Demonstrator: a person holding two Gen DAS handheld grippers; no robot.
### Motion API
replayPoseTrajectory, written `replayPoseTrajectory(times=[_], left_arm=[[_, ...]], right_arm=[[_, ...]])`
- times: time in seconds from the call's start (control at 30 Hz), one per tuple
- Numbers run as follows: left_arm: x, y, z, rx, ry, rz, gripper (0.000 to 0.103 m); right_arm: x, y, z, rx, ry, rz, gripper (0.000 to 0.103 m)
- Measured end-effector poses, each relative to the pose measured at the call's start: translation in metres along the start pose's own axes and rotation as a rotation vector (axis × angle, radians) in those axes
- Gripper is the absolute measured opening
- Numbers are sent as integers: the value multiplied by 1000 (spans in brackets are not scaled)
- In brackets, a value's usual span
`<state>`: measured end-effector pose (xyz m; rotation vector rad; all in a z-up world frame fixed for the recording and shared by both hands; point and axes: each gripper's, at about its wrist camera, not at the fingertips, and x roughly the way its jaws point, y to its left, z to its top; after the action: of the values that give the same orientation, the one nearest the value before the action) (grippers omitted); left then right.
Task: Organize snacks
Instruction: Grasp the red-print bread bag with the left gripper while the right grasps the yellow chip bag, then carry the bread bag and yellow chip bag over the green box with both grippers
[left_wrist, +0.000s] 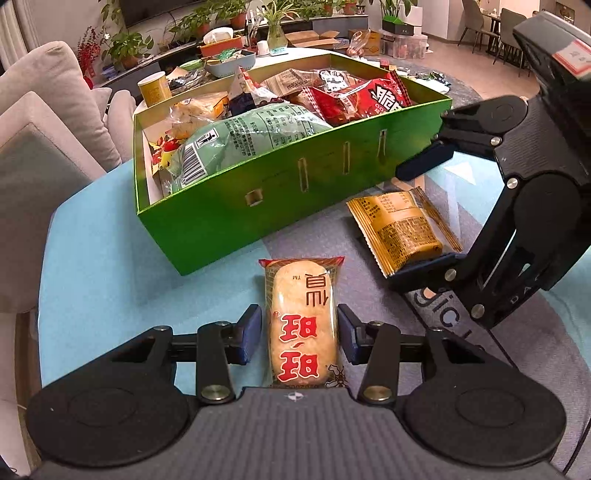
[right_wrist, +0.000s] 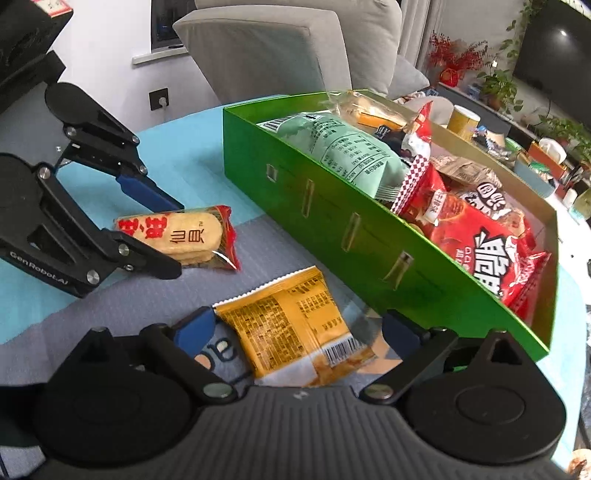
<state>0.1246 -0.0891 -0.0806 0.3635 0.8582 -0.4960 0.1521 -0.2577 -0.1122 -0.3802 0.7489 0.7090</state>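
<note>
I had the left gripper (left_wrist: 300, 334) closed on the oblong rice cracker in its clear red-ended wrapper (left_wrist: 303, 325), blue pads against both long sides. The cracker lay on the table just before the green cardboard box (left_wrist: 295, 195), probably for a lift into it. My right gripper (right_wrist: 297, 334) stood wide open around the flat orange foil packet (right_wrist: 291, 325), unpinched. Two snacks lay outside; the box held several bags I couldn't count.

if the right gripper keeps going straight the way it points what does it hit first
Most likely the yellow snack packet, which lies on the table between the right gripper's wide-open jaws. Beyond it stands the green box, though depth is hard to judge.
</note>
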Motion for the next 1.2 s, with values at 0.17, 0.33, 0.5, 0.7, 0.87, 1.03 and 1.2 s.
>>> replayPoseTrajectory(times=[0.17,0.33,0.5,0.7,0.87,1.03,1.2], left_arm=[[-1,3,-3,-15,-13,-12,42],[-5,5,-8,-27,-12,-20,38],[-16,-4,-19,1,-8,-19,35],[-30,-12,-30,17,-18,-12,34],[-48,-15,-31,22,-57,-2,34],[-64,-15,-24,24,-100,16,34],[-75,-16,-2,51,-144,39,34]], right_arm=[[-3,-6,-4,113,12,39,94],[-13,4,-5,143,-2,25,94],[-23,27,-11,161,19,-17,92],[-48,60,-23,253,48,-126,91],[-70,68,-24,324,6,-153,91],[-87,65,-16,358,-70,-188,91],[-99,58,-2,387,-144,-216,91]])
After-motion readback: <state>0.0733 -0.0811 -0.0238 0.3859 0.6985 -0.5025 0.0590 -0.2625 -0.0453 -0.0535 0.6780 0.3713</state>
